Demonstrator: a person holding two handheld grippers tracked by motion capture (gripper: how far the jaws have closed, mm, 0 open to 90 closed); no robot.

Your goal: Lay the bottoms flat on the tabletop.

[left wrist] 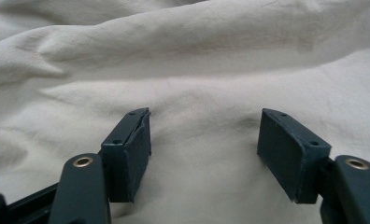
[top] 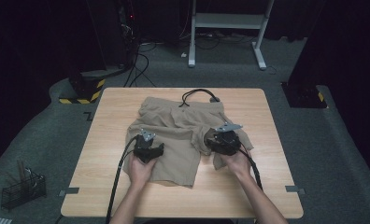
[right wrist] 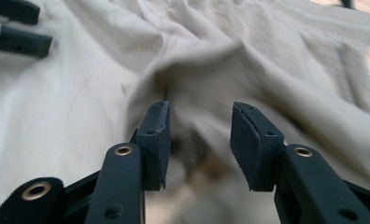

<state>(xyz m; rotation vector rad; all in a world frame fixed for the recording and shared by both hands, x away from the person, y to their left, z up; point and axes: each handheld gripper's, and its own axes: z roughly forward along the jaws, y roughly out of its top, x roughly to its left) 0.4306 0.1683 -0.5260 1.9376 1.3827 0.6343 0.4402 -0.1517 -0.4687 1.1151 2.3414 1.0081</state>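
Now, at this moment:
Shorts [top: 174,135]: tan, spread on the table [top: 267,140], centre of the high view, waistband toward the upper edge, legs toward the lower edge; left leg flat, right leg bunched and folded near the right gripper
Cord [top: 199,95]: black, looped on the table at the waistband, upper centre of the high view
Left gripper [top: 148,148]: lying over the left leg of the shorts, left of centre in the high view, held in the left hand [top: 141,170]
Left gripper, jaws: in the left gripper view [left wrist: 204,154] set wide apart, smooth cloth beneath and between them, pads not pressing on any fold, nothing held
Right gripper [top: 223,140]: over the crumpled cloth at the right leg, right of centre in the high view, held in the right hand [top: 237,163]
Right gripper, jaws: in the right gripper view [right wrist: 199,144] partly apart, a raised blurred ridge of cloth beyond and below the gap, pads clear of it, nothing gripped
Other gripper seen from the right one: dark jaw tips at the upper left corner of the right gripper view [right wrist: 19,28], resting on the cloth
Cables: one black cable trailing from each gripper toward the lower edge of the high view
Basket [top: 22,189]: black wire, on the floor, lower left of the high view
Frame [top: 227,28]: white, on the floor, upper centre of the high view
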